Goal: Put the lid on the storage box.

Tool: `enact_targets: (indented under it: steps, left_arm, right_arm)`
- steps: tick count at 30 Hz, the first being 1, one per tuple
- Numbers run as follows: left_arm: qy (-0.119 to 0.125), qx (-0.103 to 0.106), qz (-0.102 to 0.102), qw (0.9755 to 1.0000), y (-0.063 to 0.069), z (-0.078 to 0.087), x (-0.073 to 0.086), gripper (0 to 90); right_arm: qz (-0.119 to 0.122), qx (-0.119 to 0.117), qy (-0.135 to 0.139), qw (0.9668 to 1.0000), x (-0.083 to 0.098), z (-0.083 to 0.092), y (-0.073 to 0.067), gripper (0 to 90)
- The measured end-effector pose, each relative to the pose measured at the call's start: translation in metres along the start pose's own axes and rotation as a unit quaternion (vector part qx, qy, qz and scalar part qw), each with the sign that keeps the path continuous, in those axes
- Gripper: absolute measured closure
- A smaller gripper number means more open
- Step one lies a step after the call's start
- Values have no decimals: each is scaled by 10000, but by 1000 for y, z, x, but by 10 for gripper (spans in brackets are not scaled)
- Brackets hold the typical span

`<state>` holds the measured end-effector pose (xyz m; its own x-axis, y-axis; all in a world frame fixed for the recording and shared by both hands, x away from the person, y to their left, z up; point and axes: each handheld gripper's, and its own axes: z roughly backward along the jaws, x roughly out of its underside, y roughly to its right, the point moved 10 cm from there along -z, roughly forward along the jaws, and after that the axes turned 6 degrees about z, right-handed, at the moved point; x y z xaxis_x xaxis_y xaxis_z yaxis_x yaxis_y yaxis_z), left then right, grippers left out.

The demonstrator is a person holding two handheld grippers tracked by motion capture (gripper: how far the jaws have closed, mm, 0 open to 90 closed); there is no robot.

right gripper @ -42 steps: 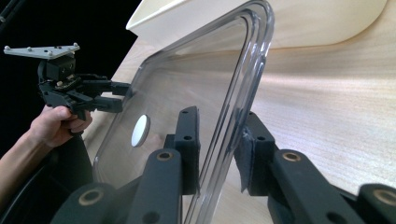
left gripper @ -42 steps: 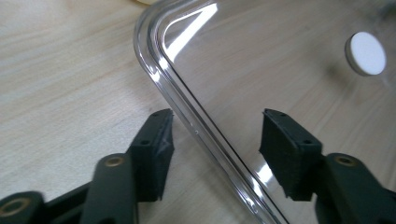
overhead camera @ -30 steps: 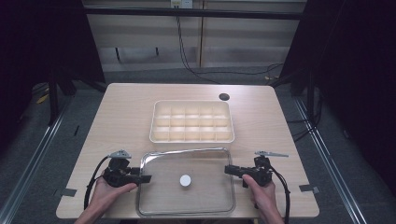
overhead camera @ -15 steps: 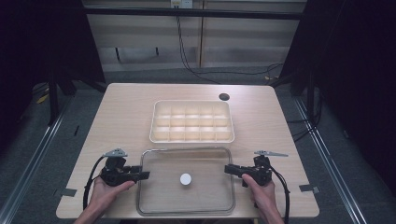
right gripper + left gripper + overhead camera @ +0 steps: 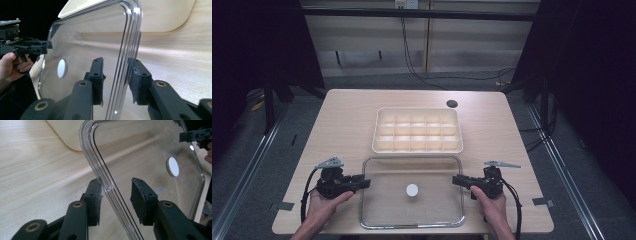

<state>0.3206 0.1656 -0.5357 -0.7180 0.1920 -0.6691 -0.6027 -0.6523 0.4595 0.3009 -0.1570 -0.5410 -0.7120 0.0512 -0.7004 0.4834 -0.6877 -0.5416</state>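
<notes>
A clear lid [image 5: 432, 210] with a white round knob [image 5: 412, 190] lies flat at the table's front, just before a cream compartment tray [image 5: 417, 109]. My left gripper [image 5: 364, 182] is at the lid's left rim. Its jaws have just been closing and straddle the rim [image 5: 107, 187], one pad still apart from it. My right gripper [image 5: 456, 180] is at the right rim. Its jaws have just been opening, and the rim [image 5: 126, 62] stands between them with a gap on the inner side. Each gripper view shows the other gripper across the lid.
The wooden table [image 5: 342, 125] has a dark round hole [image 5: 451, 104] behind the tray. Grey tape marks [image 5: 285, 205] sit near both front corners. Black cables trail from both grippers toward the front edge.
The left gripper's jaws have narrowed around the lid's left rim. The right gripper's jaws have parted a little. Both hands stay where they were.
</notes>
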Motion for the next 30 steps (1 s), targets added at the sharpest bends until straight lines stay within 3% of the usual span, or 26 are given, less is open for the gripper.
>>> enact_targets:
  steps: [8,14,16,25,30]
  left_arm:
    - [128,43,-46,9999,4,4,-8,649]
    - [274,158,-168,9994,9,12,-15,679]
    - [344,164,-89,9992,11,13,-17,686]
    - [606,181,-142,9979,18,24,-29,722]
    - [647,184,-199,9975,20,27,-33,737]
  right_arm:
    - [63,183,94,9998,-6,2,0,657]
    - [-137,135,276,9994,-15,6,-2,680]
    - [-76,116,385,9992,-22,10,-6,694]
    - [143,244,474,9985,-31,16,-15,693]
    - [144,213,515,9983,-33,19,-18,694]
